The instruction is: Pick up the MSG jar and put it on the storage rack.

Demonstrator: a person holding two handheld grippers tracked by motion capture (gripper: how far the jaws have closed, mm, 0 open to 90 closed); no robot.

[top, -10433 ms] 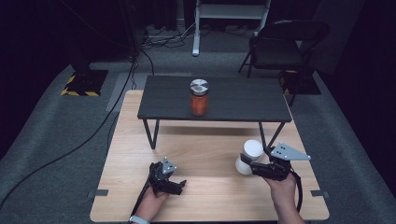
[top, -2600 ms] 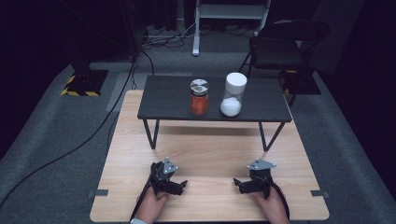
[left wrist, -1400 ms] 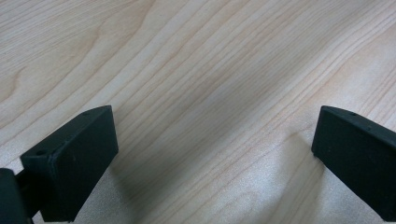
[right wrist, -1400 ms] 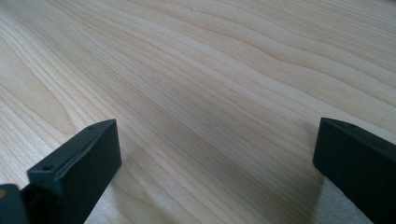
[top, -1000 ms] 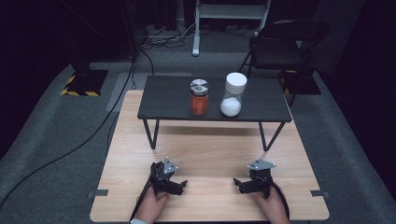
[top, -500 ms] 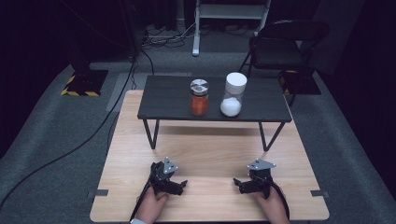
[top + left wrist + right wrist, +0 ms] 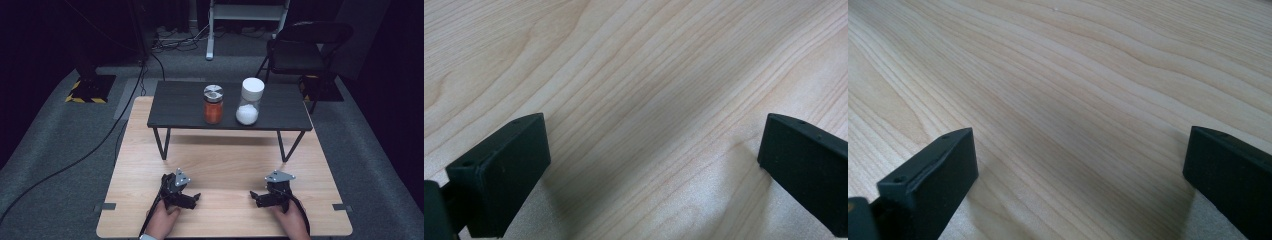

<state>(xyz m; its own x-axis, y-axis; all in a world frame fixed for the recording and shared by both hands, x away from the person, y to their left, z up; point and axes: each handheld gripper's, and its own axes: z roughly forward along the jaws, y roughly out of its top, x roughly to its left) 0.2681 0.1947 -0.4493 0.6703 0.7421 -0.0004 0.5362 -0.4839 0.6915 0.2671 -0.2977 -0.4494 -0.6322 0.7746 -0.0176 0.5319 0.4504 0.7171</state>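
Two jars stand side by side on a small black raised shelf (image 7: 180,107): an orange-filled jar (image 7: 213,104) with a silver lid, and to its right a clear jar (image 7: 248,101) with a white lid and white powder at the bottom. My left gripper (image 7: 195,200) rests low on the wooden table (image 7: 225,165) near its front edge, open with nothing between its jaws. My right gripper (image 7: 253,198) rests to the right of it, also open and empty. In both gripper views, my left gripper (image 7: 651,165) and right gripper (image 7: 1078,170) have only bare wood between wide-apart jaws.
The shelf stands on thin black legs (image 7: 161,143) over the far half of the table. A black folding chair (image 7: 300,50) and a white stand (image 7: 247,15) are on the grey carpet behind. Cables (image 7: 95,150) run across the floor at the left.
The white-lidded jar, held by my right gripper over the table about ten seconds ago, now stands on the shelf. My right gripper has come back to the table's front. Nothing has moved in the last second.
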